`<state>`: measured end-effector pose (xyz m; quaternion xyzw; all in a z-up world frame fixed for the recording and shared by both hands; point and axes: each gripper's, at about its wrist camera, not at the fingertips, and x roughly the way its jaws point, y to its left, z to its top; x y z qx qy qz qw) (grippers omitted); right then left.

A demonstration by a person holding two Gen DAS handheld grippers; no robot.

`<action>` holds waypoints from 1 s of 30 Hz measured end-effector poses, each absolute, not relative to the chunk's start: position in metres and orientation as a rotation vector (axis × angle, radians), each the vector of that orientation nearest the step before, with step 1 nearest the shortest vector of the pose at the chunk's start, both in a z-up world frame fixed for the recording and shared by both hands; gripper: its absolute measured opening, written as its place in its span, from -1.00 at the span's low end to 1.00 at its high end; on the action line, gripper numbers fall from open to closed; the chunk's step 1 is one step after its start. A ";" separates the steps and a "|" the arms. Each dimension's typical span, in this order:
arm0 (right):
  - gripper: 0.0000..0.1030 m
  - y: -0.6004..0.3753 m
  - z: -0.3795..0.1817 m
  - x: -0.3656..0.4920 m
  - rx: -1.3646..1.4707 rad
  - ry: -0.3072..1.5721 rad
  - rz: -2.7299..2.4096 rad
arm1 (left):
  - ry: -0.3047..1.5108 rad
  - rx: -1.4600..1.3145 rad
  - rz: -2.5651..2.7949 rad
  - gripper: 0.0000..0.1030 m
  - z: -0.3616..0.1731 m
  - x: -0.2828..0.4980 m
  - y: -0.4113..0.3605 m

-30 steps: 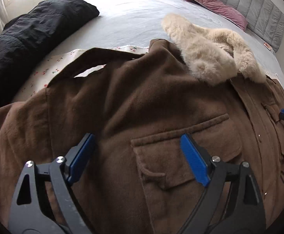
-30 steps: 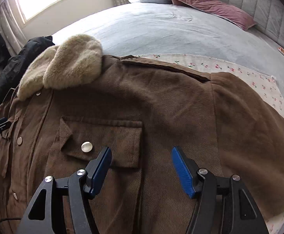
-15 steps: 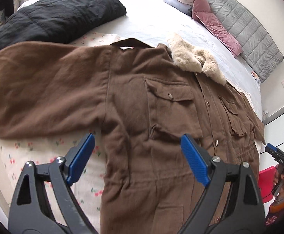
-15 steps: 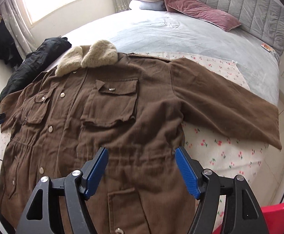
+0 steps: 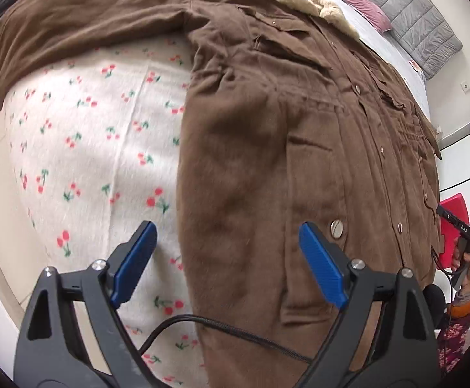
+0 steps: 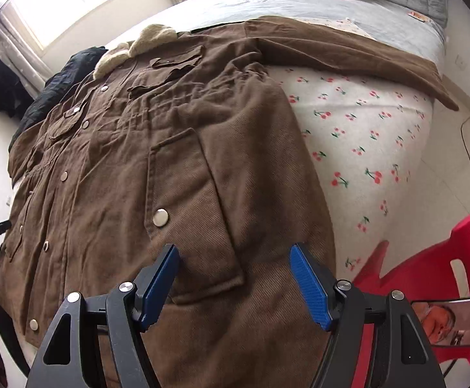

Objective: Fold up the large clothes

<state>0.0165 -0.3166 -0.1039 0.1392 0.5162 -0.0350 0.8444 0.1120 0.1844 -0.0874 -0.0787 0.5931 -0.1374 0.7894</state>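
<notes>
— Left gripper [image 5: 226,263]: spread wide, nothing pinched. Poised above the lower side edge of the brown coat [image 5: 267,148], one pad over the cherry-print blanket [image 5: 83,148], the other over cloth beside a pocket snap [image 5: 336,229].

— Right gripper [image 6: 235,281]: likewise apart, empty. Hung over the lower pocket flap [image 6: 186,207] near the hem on the opposite side. Pads clear of the fabric.

— Coat position?

— Laid front up and buttoned across the blanket on the bed [image 6: 299,3], fur collar [image 6: 131,50] at the far end, both sleeves flung outward. Hem at the near bed edge.

— Surroundings?

— Black garment [image 6: 57,80] beside the collar; red chair [image 6: 461,258] beside the bed on the right.

— Folding progress?

— Judged not begun. No fold visible.

— Hazards?

— Thick cloth: shallow bite likely to slip once lifted. Blanket edge liable to be caught along with the coat on the left. Gripper cable [image 5: 235,333] trailing over the hem, prone to snag. Uneven lift between sides likely to skew the fold. Hem near the drop, apt to slide off.
</notes>
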 end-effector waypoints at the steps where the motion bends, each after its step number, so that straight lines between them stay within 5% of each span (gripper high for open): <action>1: 0.41 -0.323 -0.104 0.008 0.313 1.076 -0.080 | 1.289 -0.197 -0.307 0.75 -0.090 0.107 0.190; 5: 0.41 -0.343 -0.109 -0.015 0.387 1.056 -0.124 | 1.302 -0.312 -0.398 0.70 -0.090 0.089 0.201; 8: 0.39 -0.350 -0.116 -0.025 0.459 1.066 -0.106 | 1.373 -0.412 -0.510 0.46 -0.094 0.078 0.199; 10: 0.05 -0.347 -0.118 -0.030 0.508 1.060 -0.050 | 1.417 -0.414 -0.532 0.22 -0.096 0.070 0.194; 11: -0.52 -0.345 -0.117 -0.033 0.504 1.060 -0.034 | 1.428 -0.392 -0.517 -0.11 -0.096 0.066 0.193; 12: -0.81 -0.342 -0.115 -0.035 0.487 1.063 -0.034 | 1.425 -0.388 -0.506 -0.64 -0.093 0.062 0.194; 14: -0.88 -0.340 -0.105 -0.041 0.484 1.042 -0.033 | 1.373 -0.474 -0.538 -0.84 -0.079 0.054 0.205; 19: -0.90 -0.338 -0.116 -0.046 0.242 1.218 -0.243 | 1.421 -0.235 -0.421 -0.77 -0.088 0.042 0.198; 22: -0.88 -0.354 -0.134 -0.056 0.316 1.272 -0.265 | 1.380 -0.097 -0.387 -0.49 -0.078 0.039 0.186; 23: -0.87 -0.361 -0.127 -0.064 0.391 1.219 -0.235 | 1.348 -0.042 -0.357 -0.21 -0.069 0.038 0.183; 26: -0.55 -0.381 -0.099 -0.074 0.475 1.107 -0.254 | 1.240 0.051 -0.293 0.28 -0.042 0.040 0.182; 30: 0.01 -0.396 -0.061 -0.065 0.522 1.018 -0.280 | 1.150 0.049 -0.260 0.55 -0.008 0.054 0.179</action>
